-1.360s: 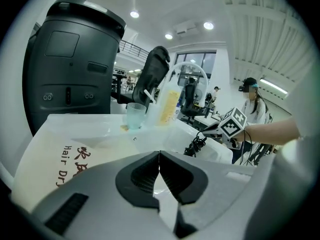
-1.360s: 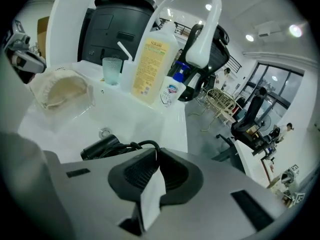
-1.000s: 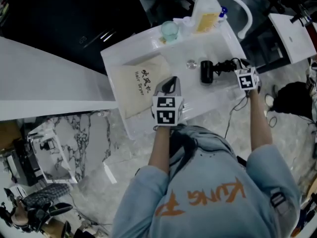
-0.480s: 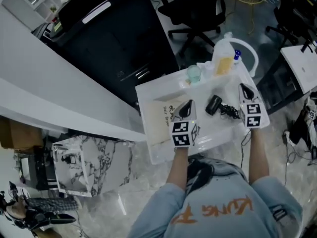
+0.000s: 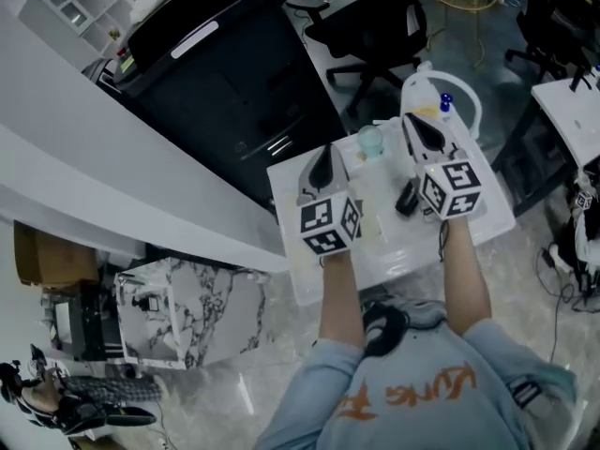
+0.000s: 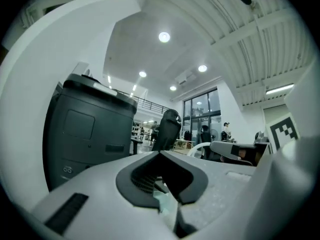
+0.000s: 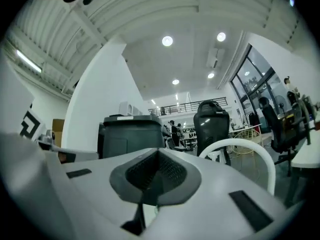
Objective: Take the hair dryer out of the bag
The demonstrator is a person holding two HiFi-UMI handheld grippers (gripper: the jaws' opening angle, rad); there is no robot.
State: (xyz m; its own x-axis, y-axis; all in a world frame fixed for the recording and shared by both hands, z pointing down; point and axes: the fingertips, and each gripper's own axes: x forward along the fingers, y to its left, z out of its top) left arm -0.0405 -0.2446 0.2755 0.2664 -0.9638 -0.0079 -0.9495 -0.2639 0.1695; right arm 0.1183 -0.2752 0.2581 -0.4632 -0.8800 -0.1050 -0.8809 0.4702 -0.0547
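Head view: the black plastic hair dryer (image 5: 407, 198) lies bare on the white table (image 5: 286, 195) — lift your left gripper (image 5: 324, 153) and right gripper (image 5: 412, 122) well clear of it; a second ago both sat low at the table. Left gripper view: jaws closed, empty. Right gripper view: the same — nothing held.

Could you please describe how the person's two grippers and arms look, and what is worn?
The left gripper and the right gripper both have pale grey, wedge-shaped shells that narrow to dark, textured pads. Each carries a white cube with black square markers. The person wears a light blue top with orange lettering; the forearms are uncovered.
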